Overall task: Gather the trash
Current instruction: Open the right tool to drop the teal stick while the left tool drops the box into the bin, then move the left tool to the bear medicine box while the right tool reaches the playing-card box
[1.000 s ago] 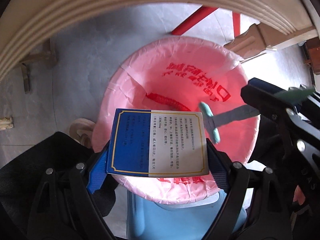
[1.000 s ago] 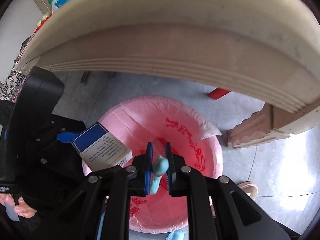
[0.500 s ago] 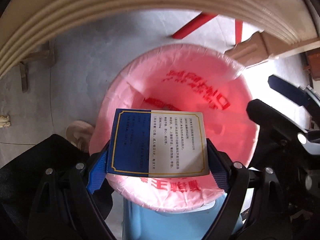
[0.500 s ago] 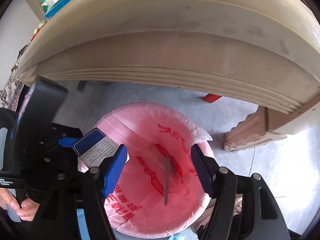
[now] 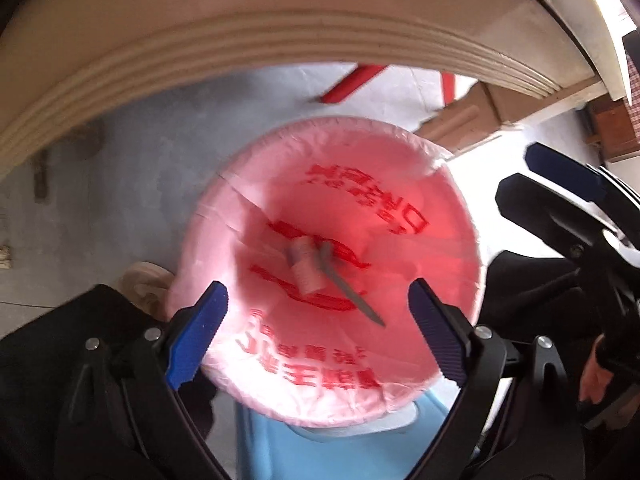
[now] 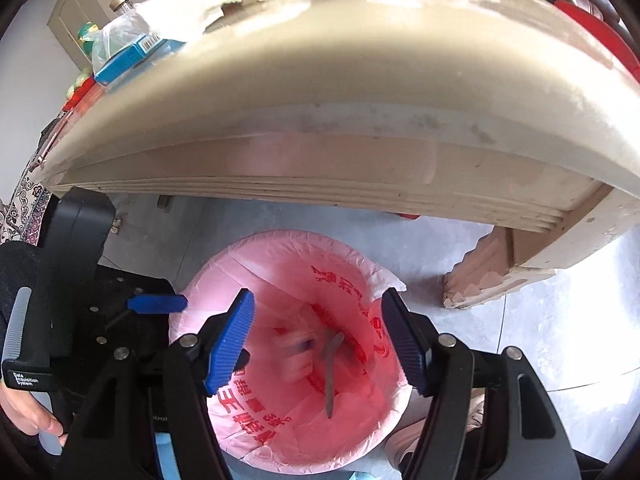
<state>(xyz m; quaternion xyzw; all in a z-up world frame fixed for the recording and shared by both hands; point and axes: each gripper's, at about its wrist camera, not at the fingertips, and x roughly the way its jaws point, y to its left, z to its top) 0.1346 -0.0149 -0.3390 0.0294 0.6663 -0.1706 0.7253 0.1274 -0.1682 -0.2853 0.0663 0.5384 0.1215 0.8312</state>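
Observation:
A trash bin lined with a pink bag (image 5: pixel 280 184) printed with red text stands on the floor below both grippers; it also shows in the right wrist view (image 6: pixel 256 256). My left gripper (image 5: pixel 318 330) is open and empty above the bin. My right gripper (image 6: pixel 320 340) is open and empty above it too. Inside the bag lie a grey utensil (image 5: pixel 344 284), seen also in the right wrist view (image 6: pixel 330 372), and the blue-and-white box, blurred as it falls (image 5: pixel 306 268) (image 6: pixel 296 354).
A beige table edge (image 6: pixel 320 128) overhangs the bin, with bottles, a blue box (image 6: pixel 132 54) and wrappers on top. A carved table leg (image 6: pixel 488 276) stands at the right. The bin's blue body (image 5: pixel 320 456) shows below the bag. A shoe (image 5: pixel 146 286) is beside the bin.
My left gripper opened and let go of the blue-and-white box, which dropped into the bag. My right gripper had released the grey utensil earlier and stays open.

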